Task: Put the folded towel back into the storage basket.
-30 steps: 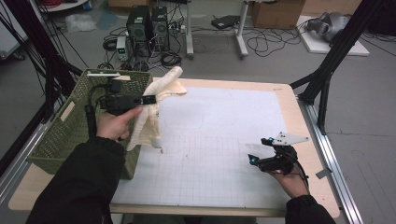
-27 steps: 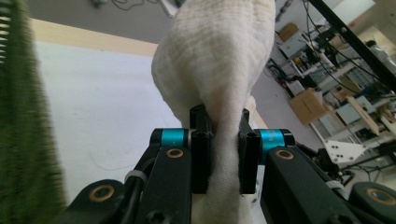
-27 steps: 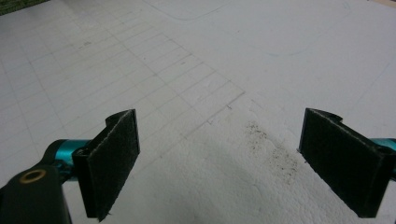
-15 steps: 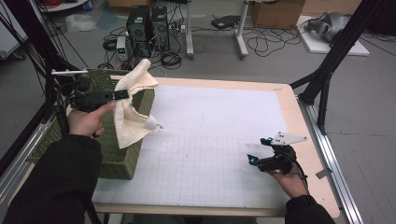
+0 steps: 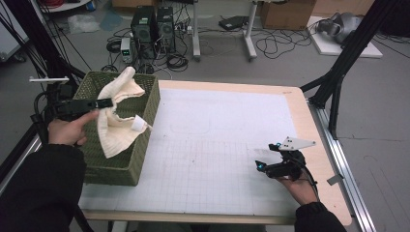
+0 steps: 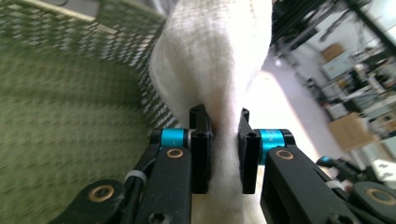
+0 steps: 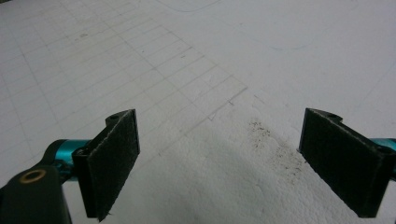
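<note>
Left hand-held gripper is clamped on a cream woven cloth, which hangs over the green wicker basket at the bench's left edge. Right hand-held gripper rests low over the white gridded mat, jaws spread wide, holding nothing.

No text, label, brand, number or sign can be read in any view; the white tag sewn on the cream cloth is too small to make out, and the white mat on the table carries only a printed grid of faint lines, with no figures
</note>
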